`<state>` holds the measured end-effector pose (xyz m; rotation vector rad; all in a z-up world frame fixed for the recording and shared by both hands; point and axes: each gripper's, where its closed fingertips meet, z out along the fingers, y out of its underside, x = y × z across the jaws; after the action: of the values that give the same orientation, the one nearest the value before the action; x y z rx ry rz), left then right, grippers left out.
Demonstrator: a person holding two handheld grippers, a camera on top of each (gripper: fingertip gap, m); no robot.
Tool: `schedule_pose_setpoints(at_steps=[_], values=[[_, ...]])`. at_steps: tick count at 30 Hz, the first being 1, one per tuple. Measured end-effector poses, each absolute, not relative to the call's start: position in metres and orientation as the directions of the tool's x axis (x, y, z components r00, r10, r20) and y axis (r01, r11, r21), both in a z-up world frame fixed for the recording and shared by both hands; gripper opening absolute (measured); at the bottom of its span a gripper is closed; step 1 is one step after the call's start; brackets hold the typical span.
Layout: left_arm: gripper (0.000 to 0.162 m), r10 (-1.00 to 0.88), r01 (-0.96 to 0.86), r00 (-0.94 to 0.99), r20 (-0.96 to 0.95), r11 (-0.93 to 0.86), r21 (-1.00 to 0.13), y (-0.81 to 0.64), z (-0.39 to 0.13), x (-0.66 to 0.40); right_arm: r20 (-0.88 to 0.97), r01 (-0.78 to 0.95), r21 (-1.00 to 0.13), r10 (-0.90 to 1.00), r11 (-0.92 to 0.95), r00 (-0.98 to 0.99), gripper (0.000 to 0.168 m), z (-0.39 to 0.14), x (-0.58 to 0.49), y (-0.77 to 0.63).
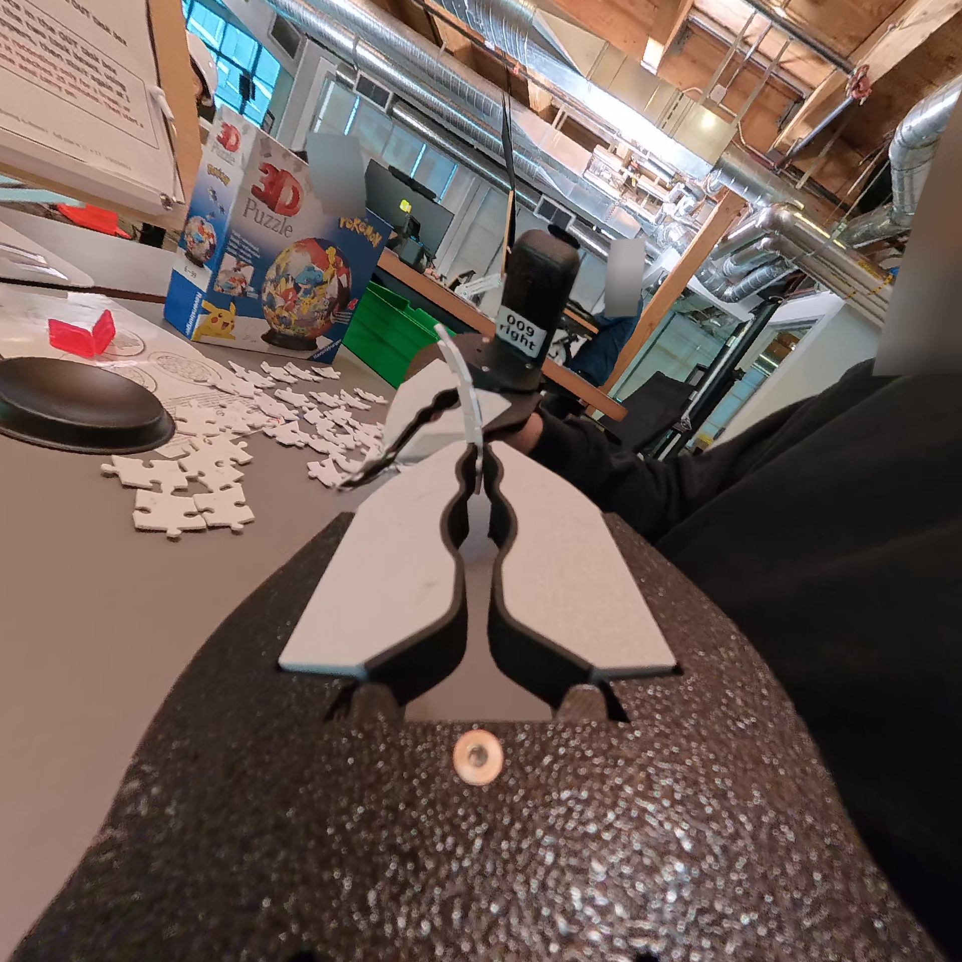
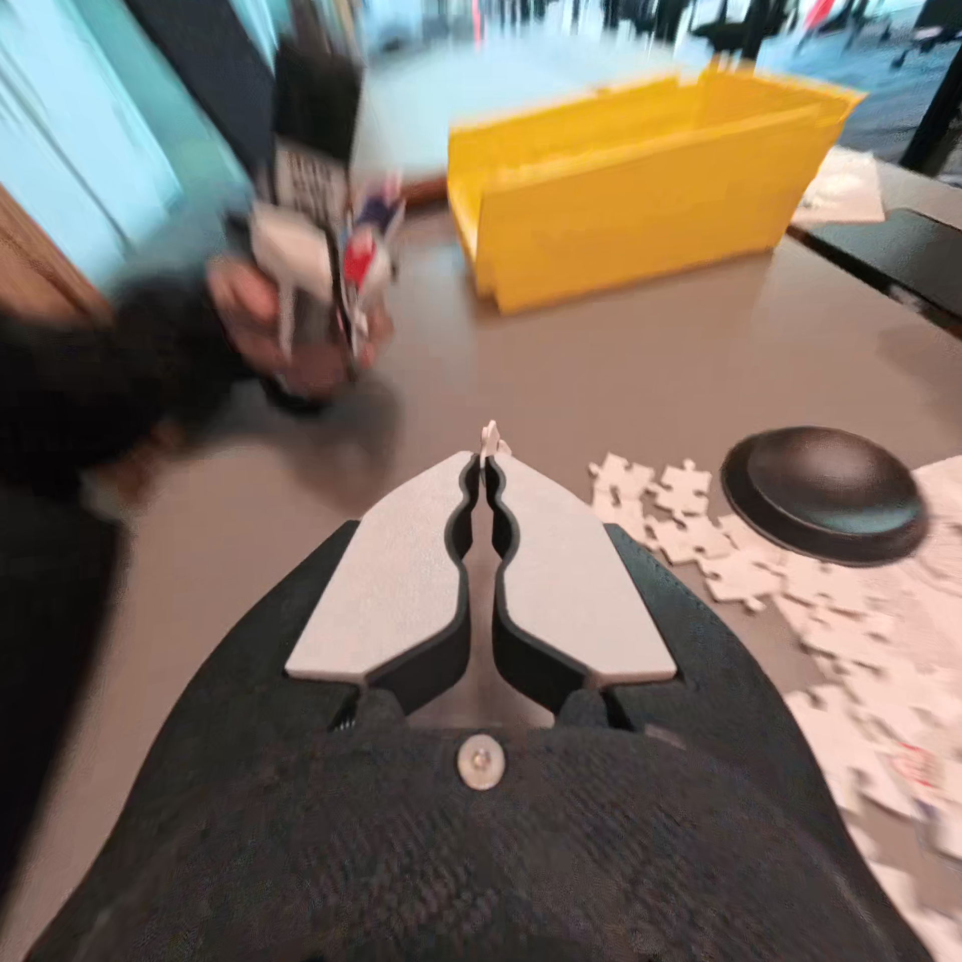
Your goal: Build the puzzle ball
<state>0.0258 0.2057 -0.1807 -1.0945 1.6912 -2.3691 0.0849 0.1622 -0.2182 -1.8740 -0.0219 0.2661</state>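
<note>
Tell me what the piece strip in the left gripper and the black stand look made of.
Curved puzzle strip: looks like thin rigid plastic, matte white on its back; it keeps its arc unsupported in the left gripper. Black stand: seemingly moulded plastic with a smooth, slightly glossy dish that shows soft highlights.

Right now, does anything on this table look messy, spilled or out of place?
Mostly the loose puzzle pieces: they lie scattered white side up across the grey table, some spilling onto the printed sheet beside the black dome stand. Each gripper's jaws pinch a curved piece edge-on. Nothing looks damaged.
</note>
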Motion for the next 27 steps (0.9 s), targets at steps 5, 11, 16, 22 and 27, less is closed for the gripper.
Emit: schedule_pose_setpoints(at_steps=[5, 11, 16, 22, 27], values=[[0.001, -0.322, -0.343, -0.756, 0.569, -0.545, -0.765, 0.203, -0.167, 0.032, -0.715, -0.759, -0.633, 0.257, 0.156, 0.650, 0.002, -0.168, 0.118, 0.145], [0.001, -0.255, -0.378, -0.758, 0.600, -0.578, -0.723, 0.187, -0.166, 0.041, -0.759, -0.861, -0.446, 0.407, 0.244, 0.508, 0.002, -0.152, 0.109, 0.138], [0.001, -0.177, -0.413, -0.752, 0.634, -0.624, -0.663, 0.179, -0.162, 0.046, -0.731, -0.862, -0.394, 0.460, 0.318, 0.504, 0.002, -0.135, 0.101, 0.139], [0.001, -0.113, -0.416, -0.748, 0.654, -0.688, -0.595, 0.174, -0.155, 0.052, -0.712, -0.877, -0.318, 0.519, 0.361, 0.472, 0.002, -0.129, 0.096, 0.140], [0.001, -0.052, -0.429, -0.735, 0.676, -0.736, -0.524, 0.169, -0.153, 0.056, -0.715, -0.905, -0.207, 0.575, 0.371, 0.399, 0.002, -0.130, 0.096, 0.141]])
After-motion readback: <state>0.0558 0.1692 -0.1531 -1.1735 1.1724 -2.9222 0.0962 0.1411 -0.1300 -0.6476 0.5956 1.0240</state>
